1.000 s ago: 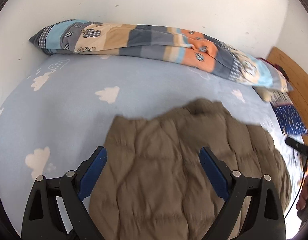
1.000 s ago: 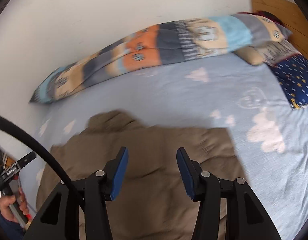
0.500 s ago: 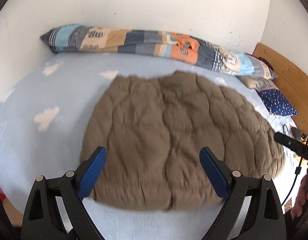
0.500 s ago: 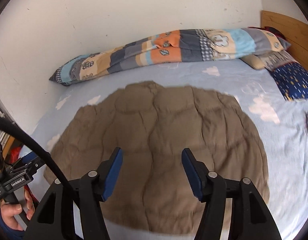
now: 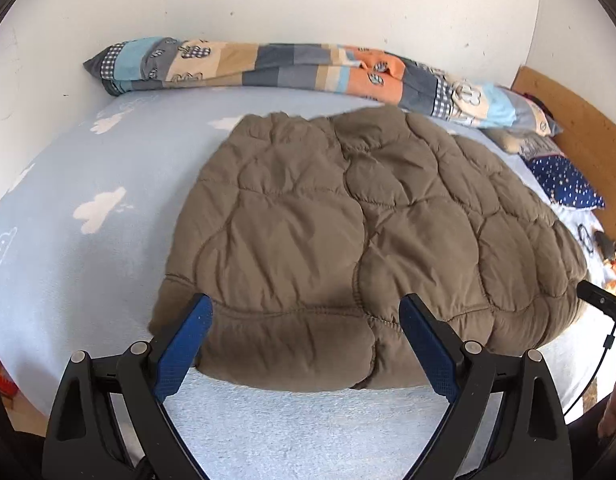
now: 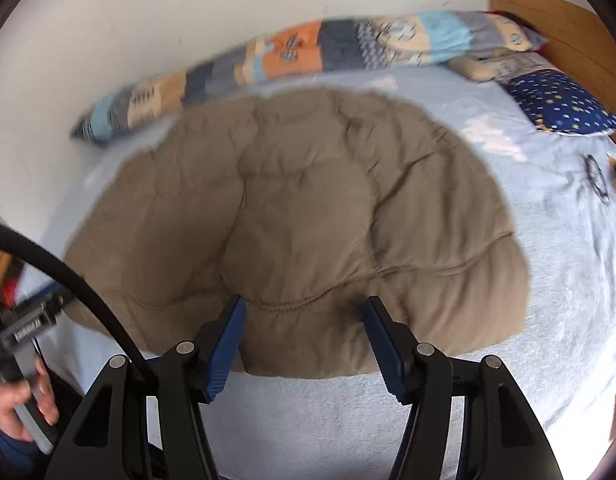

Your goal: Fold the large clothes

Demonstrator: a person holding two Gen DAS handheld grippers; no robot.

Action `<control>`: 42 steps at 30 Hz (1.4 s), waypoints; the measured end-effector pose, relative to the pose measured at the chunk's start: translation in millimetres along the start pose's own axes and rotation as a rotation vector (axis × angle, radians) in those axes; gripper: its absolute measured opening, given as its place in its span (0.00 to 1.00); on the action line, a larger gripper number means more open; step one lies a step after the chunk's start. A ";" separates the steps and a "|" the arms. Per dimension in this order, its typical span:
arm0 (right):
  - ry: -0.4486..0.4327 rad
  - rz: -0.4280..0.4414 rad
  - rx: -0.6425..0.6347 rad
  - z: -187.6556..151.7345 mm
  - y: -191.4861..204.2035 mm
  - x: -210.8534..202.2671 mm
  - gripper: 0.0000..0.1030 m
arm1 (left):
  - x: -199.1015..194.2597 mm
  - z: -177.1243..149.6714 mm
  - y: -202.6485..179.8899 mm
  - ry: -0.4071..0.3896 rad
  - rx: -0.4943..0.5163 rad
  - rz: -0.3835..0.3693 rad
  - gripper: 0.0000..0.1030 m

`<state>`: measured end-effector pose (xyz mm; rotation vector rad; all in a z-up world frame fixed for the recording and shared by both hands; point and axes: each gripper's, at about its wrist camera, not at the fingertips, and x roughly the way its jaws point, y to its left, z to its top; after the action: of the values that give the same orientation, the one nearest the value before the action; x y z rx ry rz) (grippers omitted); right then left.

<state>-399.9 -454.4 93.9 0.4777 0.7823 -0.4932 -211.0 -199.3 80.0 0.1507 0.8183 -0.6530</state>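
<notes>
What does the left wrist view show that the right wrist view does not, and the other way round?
Only the left wrist view shows the left claw, open, and the white cloud prints on the sheet left of the jacket.

Only the right wrist view shows the right claw, open, the hand on the other handle, and a black cable.

Both show the brown quilted jacket lying flat on the blue bed sheet, the patchwork blanket along the wall, and the navy star pillow.

White lettering on the grey bar of the other tool (image 6: 26, 326) at the left edge of the right wrist view, blurred and upside down, not legible. No other text, brand, number or sign readable anywhere.
</notes>
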 end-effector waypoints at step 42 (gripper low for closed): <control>-0.233 -0.063 -0.232 -102.7 86.8 -76.7 0.88 | -75.6 -63.1 -54.5 -0.086 0.163 0.052 0.93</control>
<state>-451.9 -309.3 107.6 0.1763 0.6214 -0.4999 -321.0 -183.2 97.6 0.2889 0.6757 -0.6723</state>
